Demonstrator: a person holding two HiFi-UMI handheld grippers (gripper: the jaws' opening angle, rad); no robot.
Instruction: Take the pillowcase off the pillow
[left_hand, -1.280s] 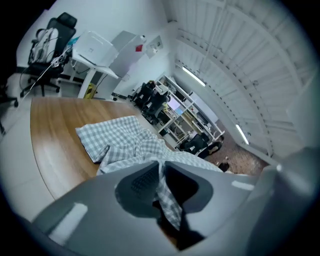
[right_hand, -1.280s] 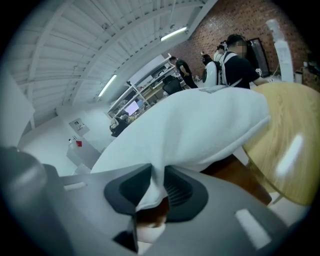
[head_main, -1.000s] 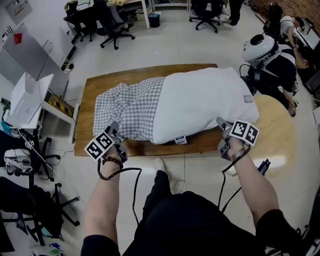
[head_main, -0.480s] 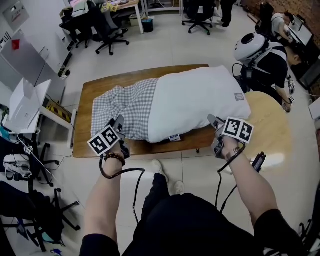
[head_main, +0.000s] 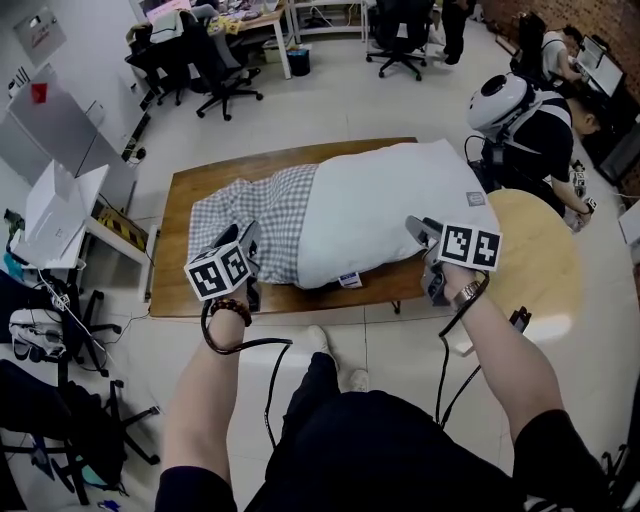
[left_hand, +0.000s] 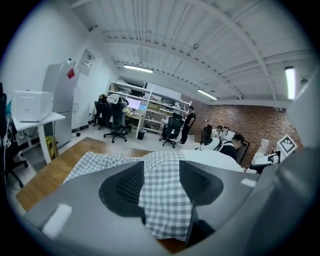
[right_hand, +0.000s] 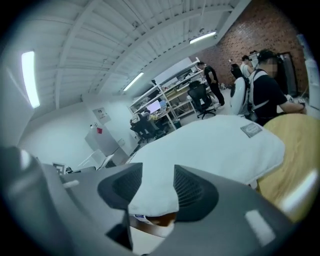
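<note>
A white pillow (head_main: 385, 205) lies on the wooden table (head_main: 180, 295), its left end still inside the grey checked pillowcase (head_main: 262, 212). My left gripper (head_main: 249, 243) is raised at the pillowcase's near edge. In the left gripper view the checked pillowcase (left_hand: 165, 205) fills the gap of the left gripper (left_hand: 161, 182) and hangs from it while the jaws are opening. My right gripper (head_main: 418, 231) is at the pillow's near right corner. In the right gripper view the right gripper (right_hand: 152, 187) is shut on that corner of the pillow (right_hand: 215, 147).
A round light-wood table (head_main: 548, 255) adjoins the right end. A person (head_main: 535, 125) with a white helmet stands beyond it. Office chairs (head_main: 225, 60) and desks are at the back. A white desk (head_main: 60, 200) stands at the left.
My left gripper has risen and moved in over the near edge of the checked pillowcase. My right gripper has shifted slightly left and up at the pillow's corner.
</note>
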